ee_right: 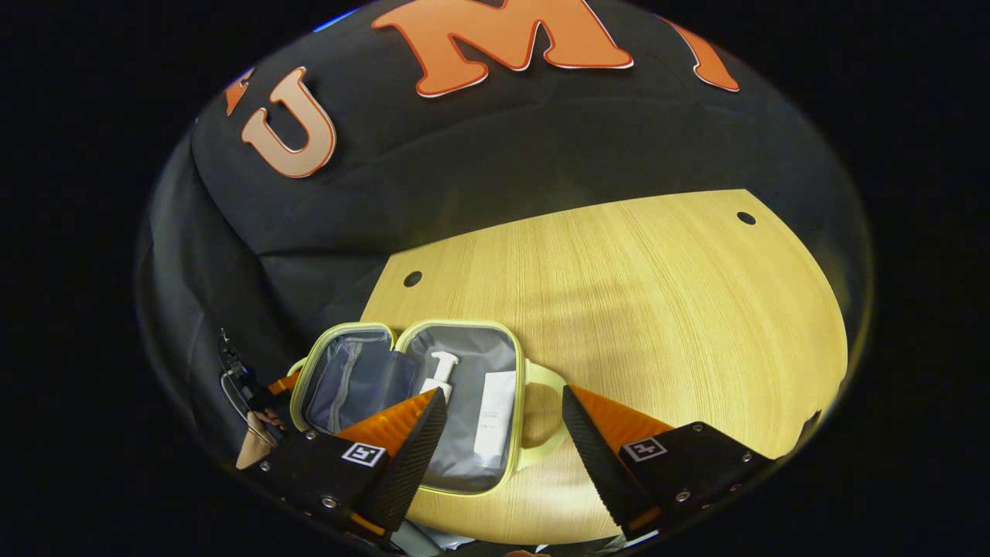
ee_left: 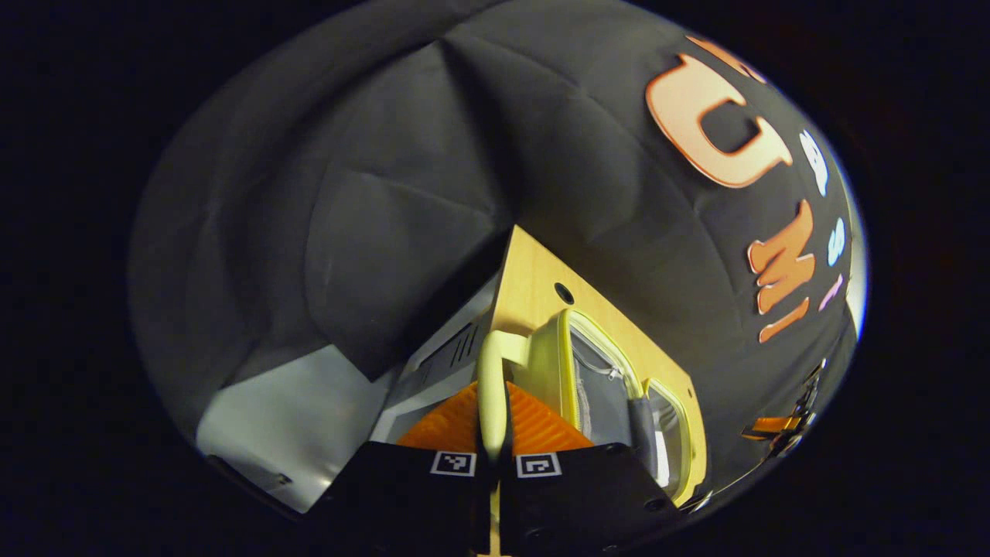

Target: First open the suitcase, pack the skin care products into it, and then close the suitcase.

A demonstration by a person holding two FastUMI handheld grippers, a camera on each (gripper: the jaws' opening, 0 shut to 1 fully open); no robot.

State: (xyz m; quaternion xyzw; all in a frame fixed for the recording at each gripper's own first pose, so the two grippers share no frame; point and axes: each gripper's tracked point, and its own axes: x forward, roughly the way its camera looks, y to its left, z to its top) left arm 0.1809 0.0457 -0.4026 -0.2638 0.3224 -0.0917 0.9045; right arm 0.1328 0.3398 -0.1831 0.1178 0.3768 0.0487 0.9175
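Pinching suitcase handle (ee_left: 492, 387): left gripper (ee_left: 493, 441) | right gripper (ee_right: 503, 418) wide, empty, above open suitcase (ee_right: 472, 402)

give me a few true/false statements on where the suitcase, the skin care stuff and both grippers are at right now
1. The small yellow-green suitcase with the grey lining lies open on the light wooden table. True.
2. The left gripper hangs open, holding nothing. False: its fingers are shut on the suitcase's pale yellow-green handle.
3. A white pump bottle and a white tube lie inside the suitcase. True.
4. The right gripper is clamped on the white tube. False: its fingers stand wide apart, above the suitcase in its view, holding nothing.
5. The skin care products stand on the table beside the suitcase. False: both lie on the grey lining inside it.
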